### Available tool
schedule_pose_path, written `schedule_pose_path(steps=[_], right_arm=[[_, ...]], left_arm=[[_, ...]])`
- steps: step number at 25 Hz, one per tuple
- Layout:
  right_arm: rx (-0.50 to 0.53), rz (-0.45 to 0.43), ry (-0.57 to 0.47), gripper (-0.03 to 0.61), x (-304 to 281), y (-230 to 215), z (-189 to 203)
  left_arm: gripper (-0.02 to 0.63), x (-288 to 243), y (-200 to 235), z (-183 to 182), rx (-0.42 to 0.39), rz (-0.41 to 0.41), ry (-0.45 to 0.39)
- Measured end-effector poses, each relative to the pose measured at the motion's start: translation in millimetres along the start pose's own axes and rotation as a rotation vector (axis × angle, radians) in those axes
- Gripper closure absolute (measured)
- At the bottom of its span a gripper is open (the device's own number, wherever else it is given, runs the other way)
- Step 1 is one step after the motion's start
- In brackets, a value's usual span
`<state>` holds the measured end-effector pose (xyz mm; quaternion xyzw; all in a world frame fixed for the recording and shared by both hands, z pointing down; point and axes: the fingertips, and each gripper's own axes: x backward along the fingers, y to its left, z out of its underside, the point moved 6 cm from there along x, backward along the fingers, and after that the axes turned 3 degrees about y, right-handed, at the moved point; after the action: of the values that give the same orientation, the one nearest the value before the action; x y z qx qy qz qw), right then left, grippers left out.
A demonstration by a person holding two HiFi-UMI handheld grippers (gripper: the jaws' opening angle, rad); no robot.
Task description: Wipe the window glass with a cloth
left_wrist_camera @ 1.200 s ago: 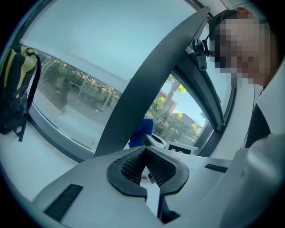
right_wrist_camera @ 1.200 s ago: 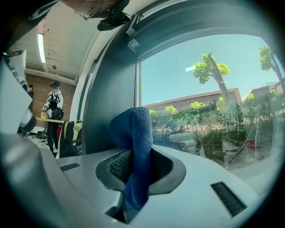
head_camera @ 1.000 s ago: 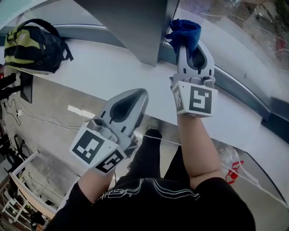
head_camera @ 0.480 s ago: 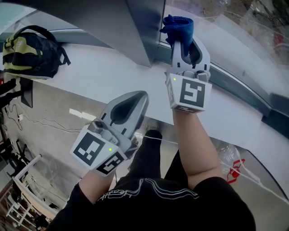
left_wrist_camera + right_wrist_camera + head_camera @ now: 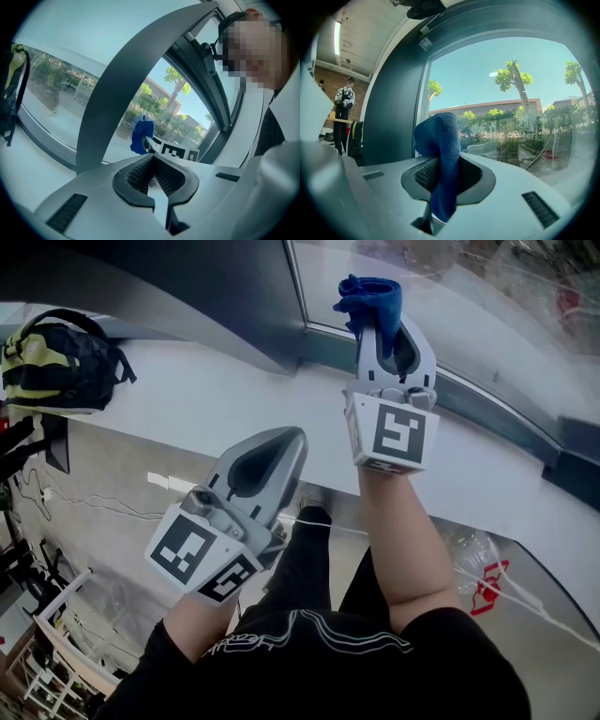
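Blue terry cloth (image 5: 371,298) pinched in our right gripper (image 5: 386,326), near window glass (image 5: 459,306); our left gripper (image 5: 291,439) pressed together, empty.

Backpack (image 5: 56,357) on sill (image 5: 216,399), left of cloth (image 5: 372,298).

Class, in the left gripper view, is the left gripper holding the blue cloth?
No, the left gripper is shut on nothing; the right gripper clamps the blue cloth.
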<state>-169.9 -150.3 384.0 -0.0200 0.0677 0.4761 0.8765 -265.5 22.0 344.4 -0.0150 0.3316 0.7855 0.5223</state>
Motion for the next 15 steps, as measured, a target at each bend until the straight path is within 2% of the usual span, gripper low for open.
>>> schedule_pose_path(steps=[8, 15], right_arm=[[0.018, 0.036, 0.026, 0.515, 34.4, -64.2, 3.5], [0.027, 0.104, 0.025, 0.515, 77.1, -138.7, 13.7]], left_arm=[[0.607, -39.6, -51.3, 3.4, -0.021, 0.054, 0.002], [0.607, -79.9, -107.2, 21.6, -0.033, 0.078, 0.031]])
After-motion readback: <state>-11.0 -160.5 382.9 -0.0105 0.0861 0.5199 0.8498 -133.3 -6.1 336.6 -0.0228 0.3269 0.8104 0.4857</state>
